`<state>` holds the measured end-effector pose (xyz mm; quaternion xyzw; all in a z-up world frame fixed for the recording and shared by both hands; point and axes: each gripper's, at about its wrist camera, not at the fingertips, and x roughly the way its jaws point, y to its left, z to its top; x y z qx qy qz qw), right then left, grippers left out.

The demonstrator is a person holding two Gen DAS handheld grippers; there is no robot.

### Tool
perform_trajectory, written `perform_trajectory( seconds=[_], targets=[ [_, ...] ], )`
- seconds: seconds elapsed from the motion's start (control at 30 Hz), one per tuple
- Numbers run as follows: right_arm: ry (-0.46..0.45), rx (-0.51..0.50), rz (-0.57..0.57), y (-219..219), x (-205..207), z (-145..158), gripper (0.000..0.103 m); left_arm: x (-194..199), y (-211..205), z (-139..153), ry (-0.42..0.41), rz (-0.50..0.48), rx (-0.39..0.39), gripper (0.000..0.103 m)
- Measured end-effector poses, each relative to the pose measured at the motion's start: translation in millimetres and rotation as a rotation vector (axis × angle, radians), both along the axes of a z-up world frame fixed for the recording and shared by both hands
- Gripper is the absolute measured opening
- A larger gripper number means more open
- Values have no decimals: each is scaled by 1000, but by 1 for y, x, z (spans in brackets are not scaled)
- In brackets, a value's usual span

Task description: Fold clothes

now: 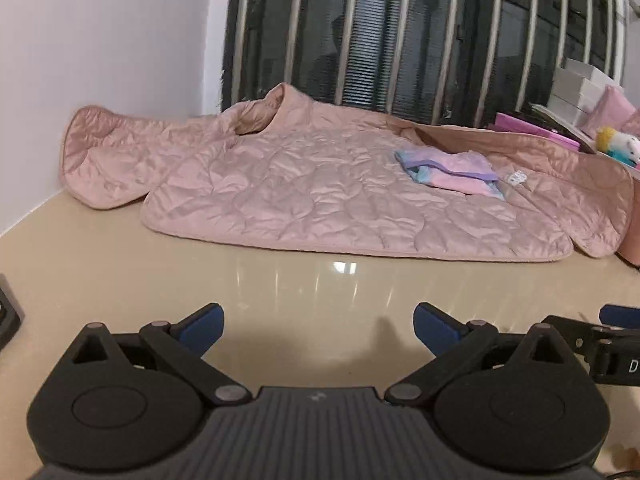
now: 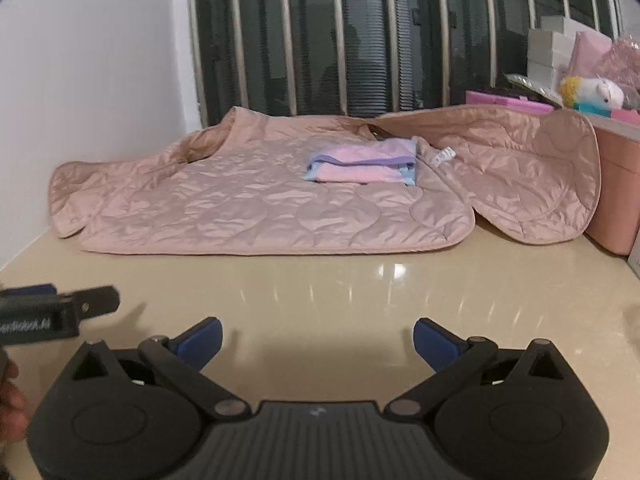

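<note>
Nearest in each view, the left hand-held gripper [image 1: 319, 322] and the right hand-held gripper [image 2: 318, 338] both stand wide, blue pads far apart with nothing between them, over the glossy beige surface [image 1: 280, 288]. The right wrist view catches the left tool at its left edge with white lettering on the black body, too blurred to read, and part of a hand [image 2: 10, 400] at the lower left. The left wrist view shows the right tool at its right edge, where only a white "D" can be made out.

Farther back, a pink quilted jacket [image 1: 320, 196] lies spread flat on the surface, well apart from both tools. A small folded pink-and-blue garment [image 1: 448, 170] rests on it, beside a white tag [image 2: 444, 156] whose print is illegible.

Behind, on the right, only the right wrist view shows the pink bin [image 2: 616, 192] clearly, with a plush toy [image 2: 592, 94] and stacked white boxes [image 2: 548, 52]. A barred window [image 1: 400, 32] closes the back.
</note>
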<state>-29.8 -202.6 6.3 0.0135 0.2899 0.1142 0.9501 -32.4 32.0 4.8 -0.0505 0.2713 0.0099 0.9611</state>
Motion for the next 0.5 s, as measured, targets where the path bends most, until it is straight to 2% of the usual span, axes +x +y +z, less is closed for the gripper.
perform_trajectory(
  seconds=[0.17, 0.33, 0.5],
  targets=[
    [23, -19, -13, 3, 14, -5, 102, 15, -4, -4, 87, -17, 19, 103],
    [73, -64, -23, 9, 24, -11, 103, 26, -20, -6, 121, -50, 101, 102],
    [77, -91, -32, 15, 27, -12, 103, 27, -23, -6, 122, -77, 98, 102]
  ],
)
